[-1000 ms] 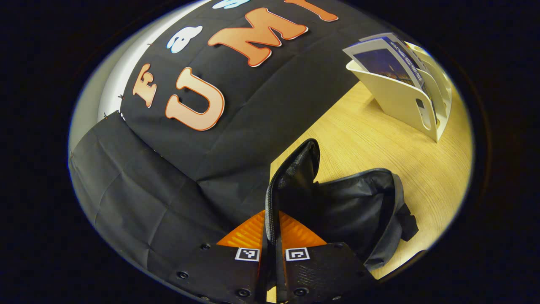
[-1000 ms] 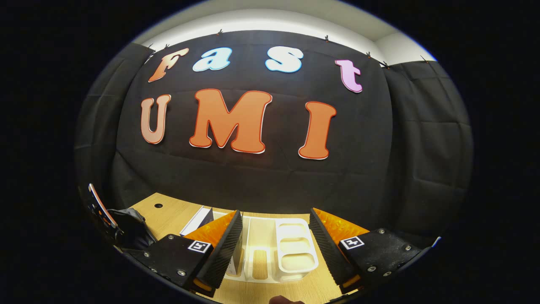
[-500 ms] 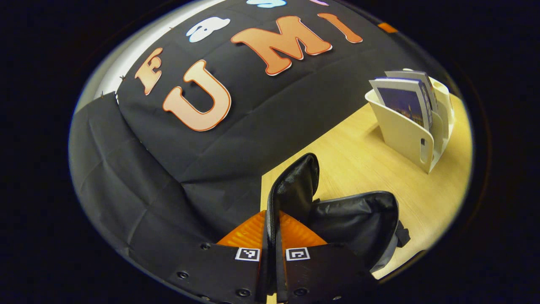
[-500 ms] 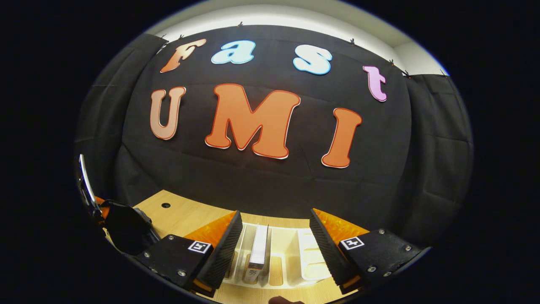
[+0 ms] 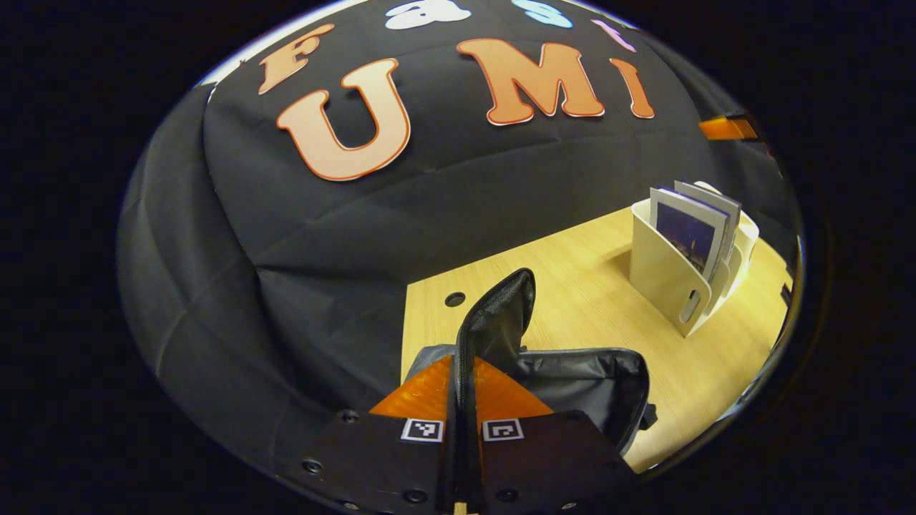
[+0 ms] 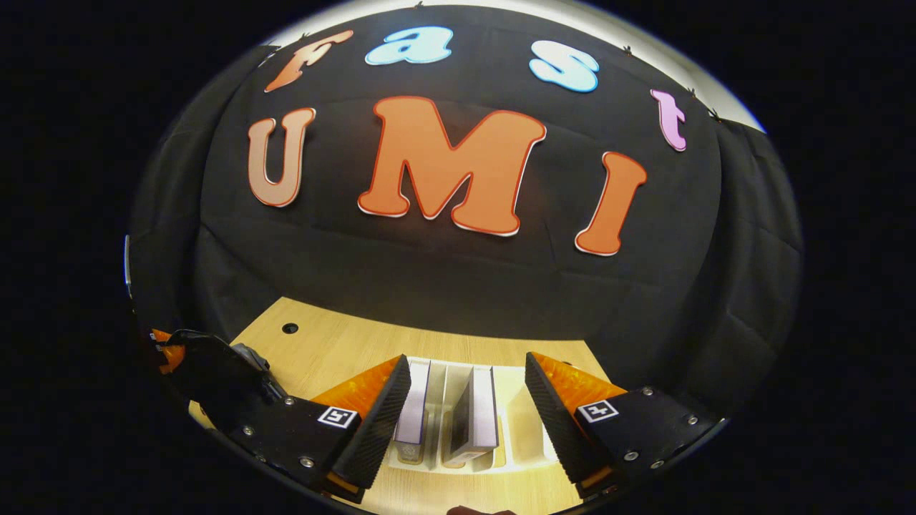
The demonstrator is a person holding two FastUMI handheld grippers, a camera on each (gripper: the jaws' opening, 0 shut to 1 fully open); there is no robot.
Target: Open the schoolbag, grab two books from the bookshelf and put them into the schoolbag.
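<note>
The schoolbag's point(image 5: 572, 372) flap point(image 5: 494, 322) was clamped by the left gripper point(image 5: 462, 400); the right gripper's point(image 6: 465, 408) fingers were spread above two books point(image 6: 472, 418).

Wooden table point(image 5: 587, 315): schoolbag point(image 5: 594, 379), bookshelf point(image 5: 669, 275).

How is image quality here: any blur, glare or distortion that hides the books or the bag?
Left gripper view: sharp, the table edge bowed by the fisheye, books legible, bag interior dark. Right gripper view: sharp, warm light, books clear between the open fingers, bag dim at the edge.
</note>
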